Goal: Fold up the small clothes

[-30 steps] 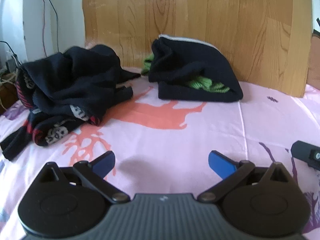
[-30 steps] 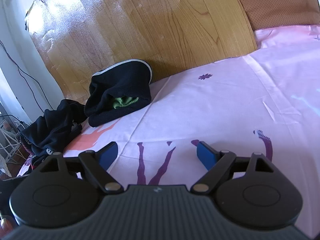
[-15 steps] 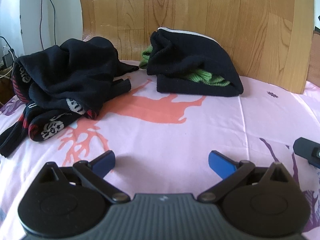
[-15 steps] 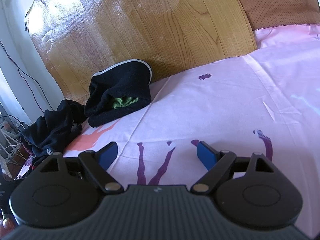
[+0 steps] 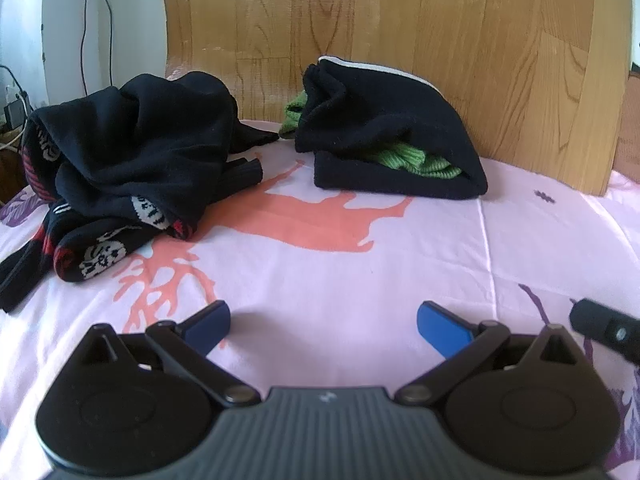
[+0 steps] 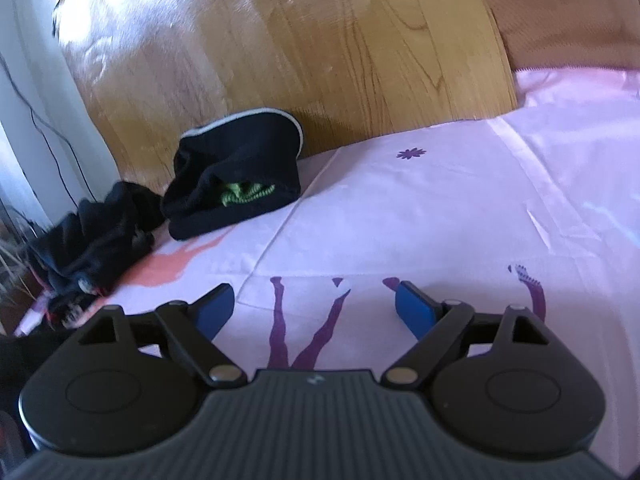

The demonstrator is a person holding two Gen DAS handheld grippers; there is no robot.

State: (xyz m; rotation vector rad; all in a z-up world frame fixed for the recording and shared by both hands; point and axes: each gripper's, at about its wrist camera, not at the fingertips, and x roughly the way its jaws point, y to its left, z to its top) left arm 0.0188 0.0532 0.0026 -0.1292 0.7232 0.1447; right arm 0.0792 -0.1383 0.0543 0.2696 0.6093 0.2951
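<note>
A crumpled black garment with skull and red patterns (image 5: pixel 120 168) lies at the left of the pink bedsheet (image 5: pixel 360 272); it also shows in the right wrist view (image 6: pixel 92 240). A folded stack of black clothes with a green knit piece inside (image 5: pixel 384 140) sits against the wooden headboard (image 5: pixel 400 28), and shows in the right wrist view too (image 6: pixel 236 192). My left gripper (image 5: pixel 323 322) is open and empty above the sheet, short of both piles. My right gripper (image 6: pixel 314 306) is open and empty over the sheet, to the right of the piles.
The right gripper's black tip (image 5: pixel 604 326) shows at the right edge of the left wrist view. Cables hang on the white wall (image 5: pixel 92 32) at the left. A brown cushion (image 6: pixel 560 20) stands at the far right behind the sheet.
The left gripper view has shifted slightly, bringing both clothes piles a little nearer. The right gripper has moved a little, its view blurred. Both stay open.
</note>
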